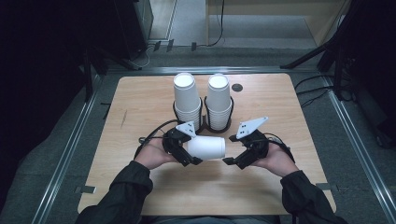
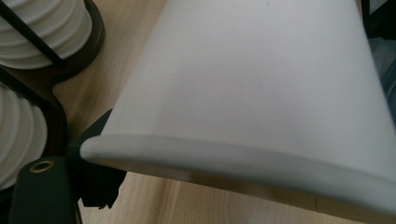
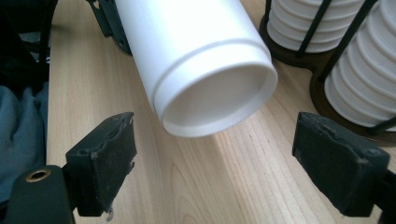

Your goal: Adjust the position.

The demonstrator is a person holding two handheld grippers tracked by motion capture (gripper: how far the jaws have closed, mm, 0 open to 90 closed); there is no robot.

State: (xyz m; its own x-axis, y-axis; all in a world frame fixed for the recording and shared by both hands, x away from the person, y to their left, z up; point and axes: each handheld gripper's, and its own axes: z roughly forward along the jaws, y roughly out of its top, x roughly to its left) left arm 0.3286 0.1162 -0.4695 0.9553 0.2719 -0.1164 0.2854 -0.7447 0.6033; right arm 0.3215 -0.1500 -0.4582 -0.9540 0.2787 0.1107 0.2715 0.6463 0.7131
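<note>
A single white paper cup (image 1: 208, 147) lies on its side just above the wooden table (image 1: 140, 102). My left gripper (image 1: 189, 150) is shut on it near the rim end. In the left gripper view the cup (image 2: 261, 84) looms large, its rolled rim toward the camera and one black jaw at its left. My right gripper (image 1: 231, 150) stands open at the cup's base end. In the right gripper view the recessed base of the cup (image 3: 219, 98) faces the camera, a little beyond my right gripper (image 3: 219, 163) and between its wide-apart jaws, touching neither.
Two tall stacks of white cups (image 1: 187, 100) (image 1: 218, 98) stand upright in a black wire holder (image 1: 204, 122) just behind the grippers. A small dark round hole (image 1: 237, 87) sits near the table's far edge. Bare wood lies left, right and in front.
</note>
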